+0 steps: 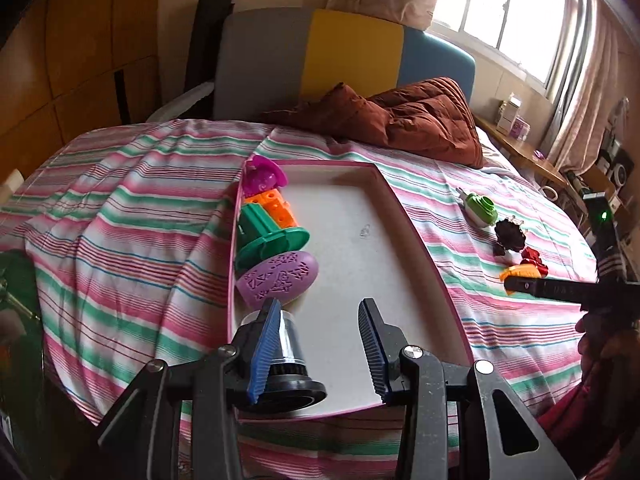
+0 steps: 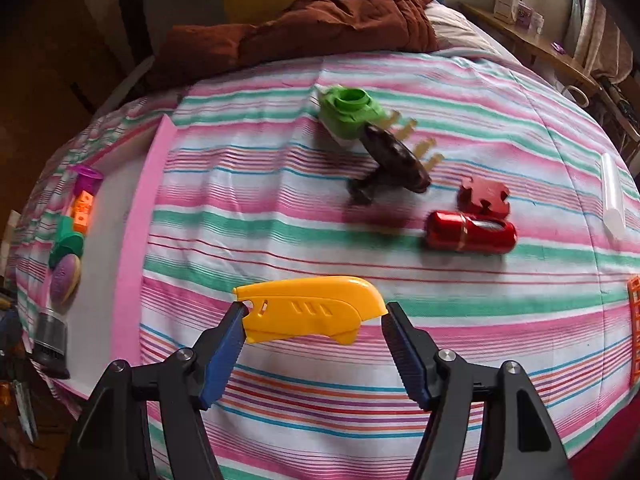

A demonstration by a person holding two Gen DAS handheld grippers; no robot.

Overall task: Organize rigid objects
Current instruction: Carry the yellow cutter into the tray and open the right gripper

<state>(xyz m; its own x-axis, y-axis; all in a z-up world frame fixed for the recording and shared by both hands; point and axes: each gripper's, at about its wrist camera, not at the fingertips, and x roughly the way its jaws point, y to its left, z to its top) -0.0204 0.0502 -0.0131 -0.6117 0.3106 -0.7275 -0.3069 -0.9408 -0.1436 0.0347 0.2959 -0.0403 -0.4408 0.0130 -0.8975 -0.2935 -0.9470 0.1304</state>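
Observation:
My right gripper [image 2: 314, 314] is shut lengthwise on a yellow plastic piece [image 2: 312, 308], one pad at each end, just above the striped bedsheet. My left gripper [image 1: 320, 304] is open over the near end of a pink-rimmed white tray [image 1: 360, 256]. A silver and black cylinder [image 1: 290, 356] lies in the tray against the left finger. Along the tray's left wall lie a purple egg-shaped piece [image 1: 278, 280], a green piece [image 1: 268, 236], an orange block [image 1: 276, 208] and a purple cup [image 1: 262, 176].
Loose on the sheet lie a green piece [image 2: 350, 114], a dark brown piece [image 2: 396, 160], a red puzzle piece [image 2: 484, 196], a red cylinder [image 2: 470, 232], a clear tube [image 2: 612, 196] and an orange grid [image 2: 634, 332]. A brown quilt [image 1: 400, 116] lies at the headboard.

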